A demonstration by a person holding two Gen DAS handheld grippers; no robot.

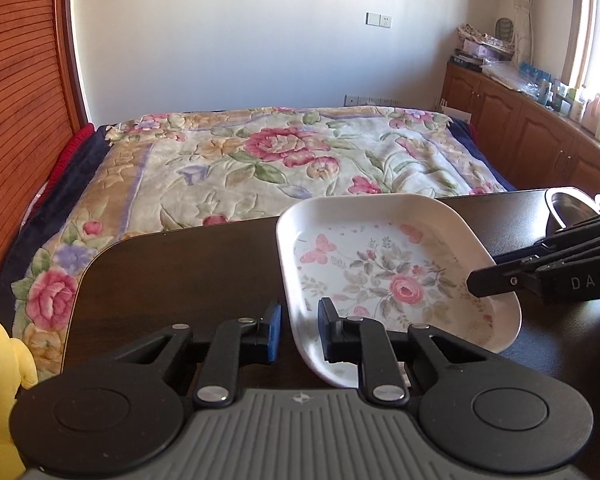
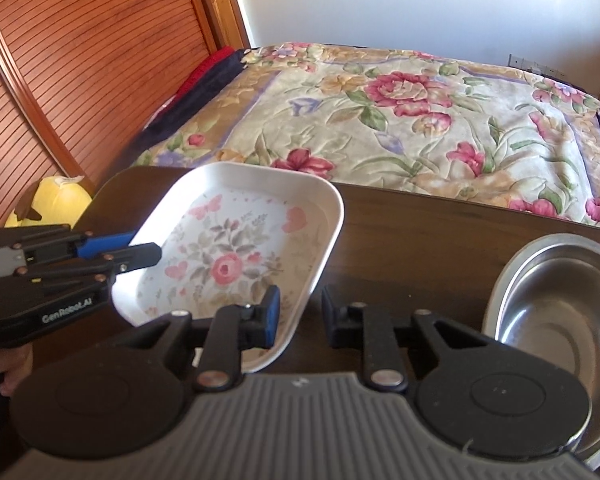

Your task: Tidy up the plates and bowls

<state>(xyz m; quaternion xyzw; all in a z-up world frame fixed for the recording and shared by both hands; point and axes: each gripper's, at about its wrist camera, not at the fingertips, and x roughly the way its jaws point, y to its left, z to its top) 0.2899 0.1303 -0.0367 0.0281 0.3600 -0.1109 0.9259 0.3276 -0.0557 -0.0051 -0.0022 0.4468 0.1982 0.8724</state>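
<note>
Plate (image 1: 384, 276) on table (image 1: 188, 264), left of steel bowl (image 2: 556, 316). Left gripper (image 1: 300, 330) clamped on plate's left rim; right gripper (image 2: 300, 314) clamped on the rim nearest the bowl.

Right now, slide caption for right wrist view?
Both grippers clamp the floral plate by opposite rims; steel bowl sits right.

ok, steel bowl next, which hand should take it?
Right, likely. The steel bowl sits just beside the right gripper; the left gripper clamps the far rim of the floral plate, which lies between it and the bowl.
</note>
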